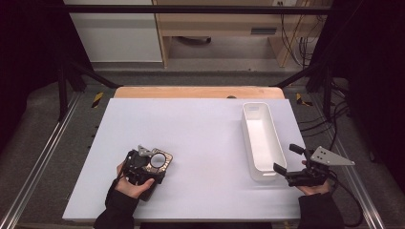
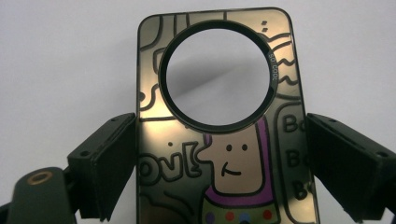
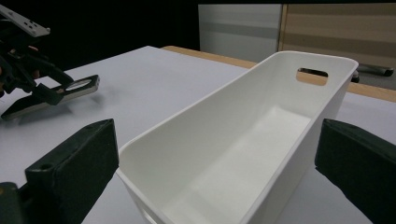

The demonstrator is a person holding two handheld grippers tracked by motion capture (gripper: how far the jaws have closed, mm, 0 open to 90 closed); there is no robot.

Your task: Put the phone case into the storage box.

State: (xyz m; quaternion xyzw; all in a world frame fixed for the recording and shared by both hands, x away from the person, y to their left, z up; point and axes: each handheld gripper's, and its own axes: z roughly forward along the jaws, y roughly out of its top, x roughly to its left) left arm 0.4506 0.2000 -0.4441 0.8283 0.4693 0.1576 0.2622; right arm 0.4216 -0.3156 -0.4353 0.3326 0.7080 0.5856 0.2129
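**Left gripper on the mirror card, bin waiting at right**

White sheet is covering the table point(image 1: 200, 191), with dark curtains hanging at both sides and a wood cabinet standing behind. The left gripper point(image 1: 152, 164) is sitting at the near left of the sheet, its jaws clamping the long edges of a glossy card point(image 2: 224, 140); the card is lying low over the sheet, and I cannot tell whether it is touching. The right gripper point(image 1: 286, 160) is hovering at the near end of the white bin point(image 1: 260, 138), jaws spread to either side of the end wall and not pressing on it.

Step in hand, as I am judging it: carrying the card across to the bin.
- Grip is falling on the lower half of the card only. Lifting level and slowly should be keeping the free end from swinging.
- Pinching harder looks unwise on a slick, thin plate; it could be slipping or bowing.
- Bin is narrow. Lining the card's long side with the bin's length should be easing the drop.
- Right gripper could be steadying the bin's end wall.

Card: rectangular with rounded corners, gold mirror finish, black cartoon line-work, a figure with a purple outline, a round window ringed in black near the top.
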